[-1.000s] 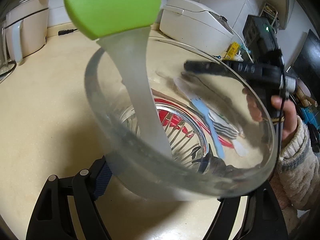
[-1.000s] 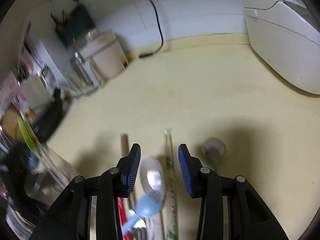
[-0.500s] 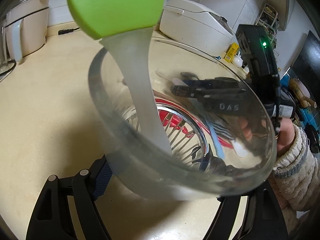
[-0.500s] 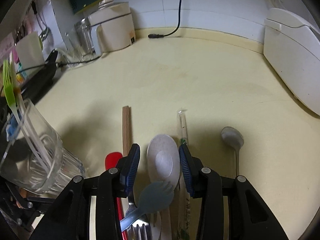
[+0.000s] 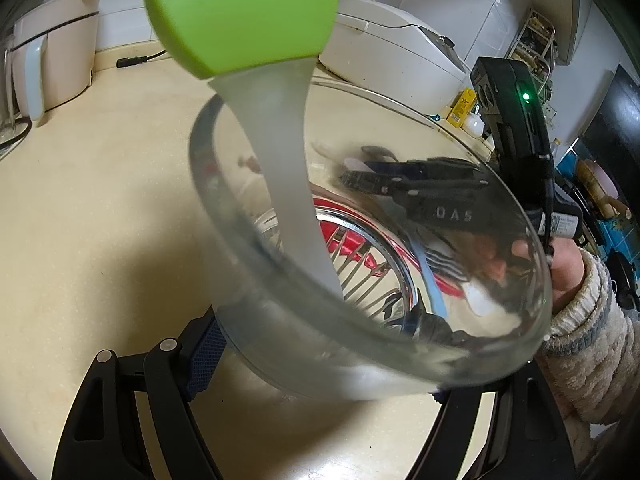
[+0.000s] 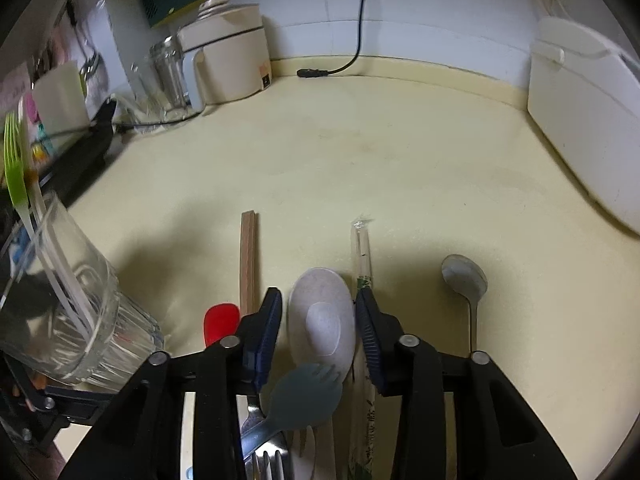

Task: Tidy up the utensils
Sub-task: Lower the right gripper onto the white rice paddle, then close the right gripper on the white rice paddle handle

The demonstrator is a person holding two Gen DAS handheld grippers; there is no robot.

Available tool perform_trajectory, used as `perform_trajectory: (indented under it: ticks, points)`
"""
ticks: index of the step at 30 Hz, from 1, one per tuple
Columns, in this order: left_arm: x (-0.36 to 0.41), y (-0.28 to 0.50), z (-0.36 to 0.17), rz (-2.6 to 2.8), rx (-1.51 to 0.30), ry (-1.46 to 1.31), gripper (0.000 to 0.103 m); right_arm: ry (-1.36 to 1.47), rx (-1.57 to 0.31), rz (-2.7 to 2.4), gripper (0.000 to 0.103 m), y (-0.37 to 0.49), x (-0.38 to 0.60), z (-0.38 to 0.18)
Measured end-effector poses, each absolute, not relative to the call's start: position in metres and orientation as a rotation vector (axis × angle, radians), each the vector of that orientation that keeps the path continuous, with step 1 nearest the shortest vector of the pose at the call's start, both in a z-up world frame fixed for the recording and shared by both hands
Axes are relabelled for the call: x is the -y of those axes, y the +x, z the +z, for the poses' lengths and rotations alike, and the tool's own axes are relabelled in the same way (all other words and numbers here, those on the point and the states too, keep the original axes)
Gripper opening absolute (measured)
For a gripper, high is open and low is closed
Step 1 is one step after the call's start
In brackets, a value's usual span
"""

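Note:
My left gripper [image 5: 320, 372] is shut on a clear glass cup [image 5: 360, 264], tilted toward the camera, which holds a translucent utensil with a green head [image 5: 244, 12]. The same glass [image 6: 60, 312] shows at the lower left of the right wrist view. My right gripper [image 6: 320, 320] hangs over a row of utensils on the counter. Its jaws are closing around the bowl of a beige spoon [image 6: 320, 312], with a thin gap still showing on the left side. A blue-grey spork [image 6: 308, 396] and a metal fork [image 6: 264, 456] lie under it.
Beside the spoon lie a red spatula [image 6: 221, 320], wooden chopsticks [image 6: 247, 256], wrapped chopsticks [image 6: 362, 264] and a metal spoon [image 6: 466, 276]. A white rice cooker [image 6: 588, 120] stands at the right, a cream kettle [image 6: 228, 56] and a power cord [image 6: 352, 40] at the back.
The right gripper has come forward and lower over the utensils, rolled level, and its jaws have narrowed around the beige spoon. The left gripper and the glass stayed put.

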State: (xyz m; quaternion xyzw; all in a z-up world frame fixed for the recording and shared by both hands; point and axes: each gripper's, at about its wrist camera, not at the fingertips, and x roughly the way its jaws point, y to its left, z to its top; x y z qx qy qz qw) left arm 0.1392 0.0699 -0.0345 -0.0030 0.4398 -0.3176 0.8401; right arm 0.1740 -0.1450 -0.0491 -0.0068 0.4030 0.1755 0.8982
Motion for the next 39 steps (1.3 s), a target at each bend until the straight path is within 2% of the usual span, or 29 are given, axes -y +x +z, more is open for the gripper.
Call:
perform_trajectory:
  ticks: [10,26,39]
  points:
    - [-0.07,0.139,-0.035,-0.671,-0.93,-0.006,0.083,0.045,-0.774,0.346,0.033,0.165,0.156,-0.038]
    - [-0.07,0.139,-0.034,-0.669,-0.929,0.0,0.083,0.164,-0.398,0.241,0.033,0.116,0.211,0.035]
    - [-0.066,0.137,-0.032,-0.665,-0.929,0.01,0.083,0.22,-0.387,0.181,0.033,0.113,0.238,0.04]
